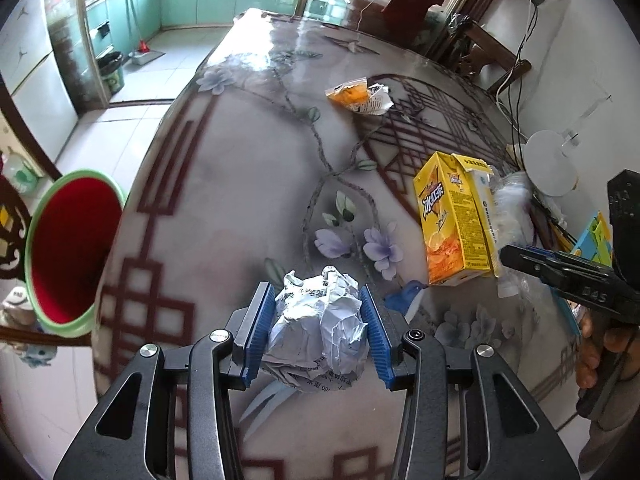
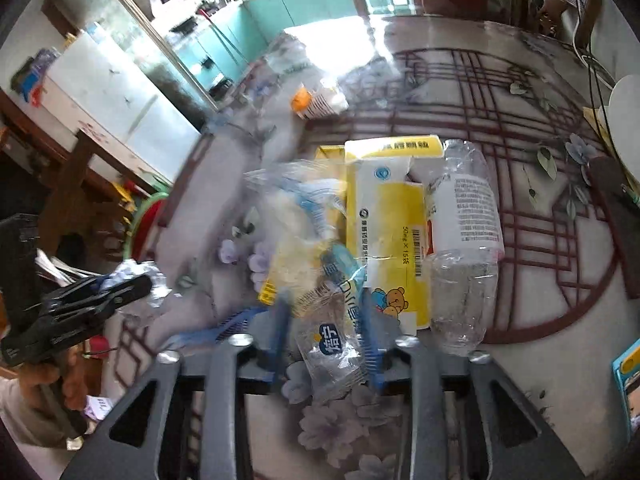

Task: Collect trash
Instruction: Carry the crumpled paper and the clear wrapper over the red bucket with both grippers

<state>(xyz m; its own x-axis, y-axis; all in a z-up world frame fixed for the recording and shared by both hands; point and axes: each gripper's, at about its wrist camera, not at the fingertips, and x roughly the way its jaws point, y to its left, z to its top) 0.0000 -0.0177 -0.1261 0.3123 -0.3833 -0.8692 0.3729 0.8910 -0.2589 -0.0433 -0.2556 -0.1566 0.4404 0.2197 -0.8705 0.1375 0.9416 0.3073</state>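
Note:
My left gripper [image 1: 316, 292] is shut on a crumpled white paper ball [image 1: 320, 328], its blue pads pressed against both sides, just above the patterned table [image 1: 224, 184]. A red bin with a green rim [image 1: 68, 248] stands off the table's left edge. My right gripper [image 2: 326, 304] is open, and a clear plastic wrapper with blue print [image 2: 332, 344] lies loose between its blurred fingers. Beyond it lie a yellow and white carton [image 2: 388, 232] and a crushed clear bottle [image 2: 464, 240]. An orange wrapper [image 1: 356, 96] sits farther back.
A white round lamp base [image 1: 550, 168] and cables stand at the table's right edge, with a teal item [image 2: 628, 384] nearby. A person's hand [image 1: 600, 356] holds the right gripper's handle. Tiled floor and kitchen cabinets lie beyond the table's left side.

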